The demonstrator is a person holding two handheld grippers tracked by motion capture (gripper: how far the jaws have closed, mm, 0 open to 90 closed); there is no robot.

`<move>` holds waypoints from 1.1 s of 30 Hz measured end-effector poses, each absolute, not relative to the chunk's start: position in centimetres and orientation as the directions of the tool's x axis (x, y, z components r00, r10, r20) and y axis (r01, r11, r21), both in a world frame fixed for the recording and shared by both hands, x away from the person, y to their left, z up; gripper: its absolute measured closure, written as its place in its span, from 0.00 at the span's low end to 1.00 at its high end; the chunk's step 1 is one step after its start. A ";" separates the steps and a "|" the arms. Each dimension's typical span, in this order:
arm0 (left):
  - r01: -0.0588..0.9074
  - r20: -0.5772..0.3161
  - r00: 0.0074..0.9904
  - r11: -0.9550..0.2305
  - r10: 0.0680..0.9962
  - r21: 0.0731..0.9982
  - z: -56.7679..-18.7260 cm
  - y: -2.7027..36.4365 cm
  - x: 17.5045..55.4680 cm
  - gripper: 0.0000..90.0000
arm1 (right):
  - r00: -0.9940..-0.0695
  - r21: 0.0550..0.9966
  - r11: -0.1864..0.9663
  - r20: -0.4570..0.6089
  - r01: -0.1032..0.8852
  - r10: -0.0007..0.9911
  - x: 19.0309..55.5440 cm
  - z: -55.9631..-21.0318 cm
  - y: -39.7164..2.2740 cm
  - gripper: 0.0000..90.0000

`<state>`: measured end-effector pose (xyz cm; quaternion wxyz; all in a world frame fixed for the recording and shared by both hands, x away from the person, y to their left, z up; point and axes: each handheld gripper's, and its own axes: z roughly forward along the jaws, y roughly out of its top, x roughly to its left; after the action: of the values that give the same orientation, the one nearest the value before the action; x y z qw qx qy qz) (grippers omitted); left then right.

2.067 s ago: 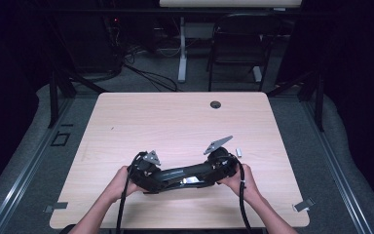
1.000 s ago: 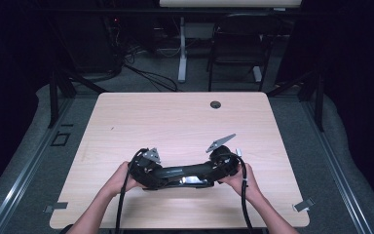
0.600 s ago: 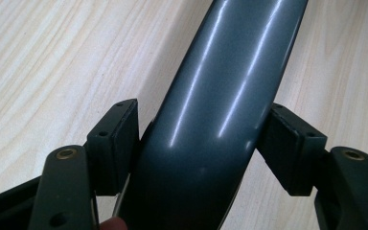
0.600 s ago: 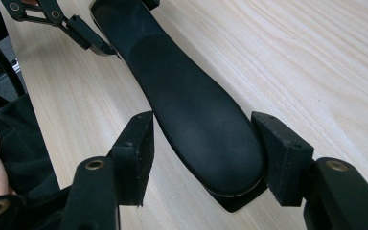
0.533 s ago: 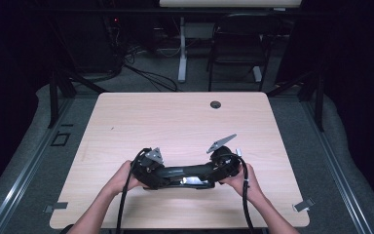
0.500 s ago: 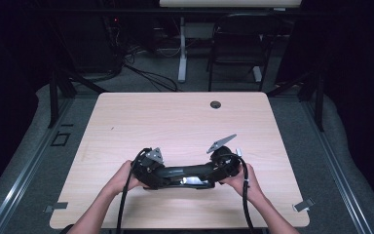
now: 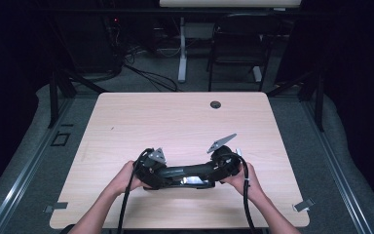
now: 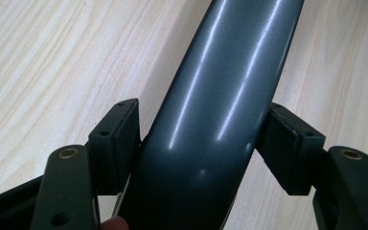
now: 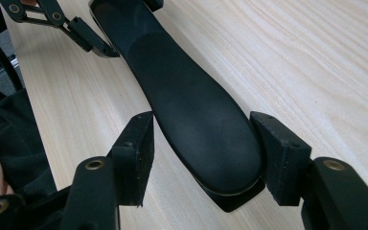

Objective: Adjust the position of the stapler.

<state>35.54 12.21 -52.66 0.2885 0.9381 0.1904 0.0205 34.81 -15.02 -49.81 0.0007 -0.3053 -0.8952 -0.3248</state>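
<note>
A long dark curved bar (image 7: 187, 173), like a chair armrest, lies across the near part of the wooden table (image 7: 185, 122). My left gripper (image 7: 157, 171) is shut on its left end; in the left gripper view both pads (image 8: 117, 139) press the sides of the glossy dark grey bar (image 8: 220, 96), with the left gripper (image 8: 203, 129) straddling it. My right gripper (image 7: 220, 168) holds the other end, where the right gripper (image 9: 203, 139) has its pads (image 9: 278, 153) against the matte black rounded tip (image 9: 196, 120). A hand grips each tool.
A round cable hole (image 7: 215, 104) sits near the table's far edge. Beyond the table stand a dark chair (image 7: 236, 44) and a desk leg (image 7: 181, 48) with cables on the floor. Small grey clamps (image 7: 303, 205) mark the near table corners.
</note>
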 end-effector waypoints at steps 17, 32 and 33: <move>0.407 -0.066 0.870 -0.637 0.488 0.655 -50.3 14.4 34.8 0.05 | -0.789 0.619 0.564 0.156 0.547 0.594 33.3 -48.7 -17.7 0.09; 0.424 -0.049 0.807 -0.518 0.589 0.743 -48.5 13.5 32.8 0.00 | -0.726 0.642 0.498 0.138 0.583 0.673 31.2 -48.3 -20.7 0.05; 0.423 -0.047 0.803 -0.511 0.594 0.748 -48.5 13.4 32.7 0.00 | -0.726 0.642 0.498 0.135 0.583 0.675 31.0 -48.4 -20.8 0.06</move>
<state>32.70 13.36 -48.49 0.3967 0.8625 0.2949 0.1081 31.02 -20.83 -48.36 -0.0668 -0.3642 -0.8630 -0.3437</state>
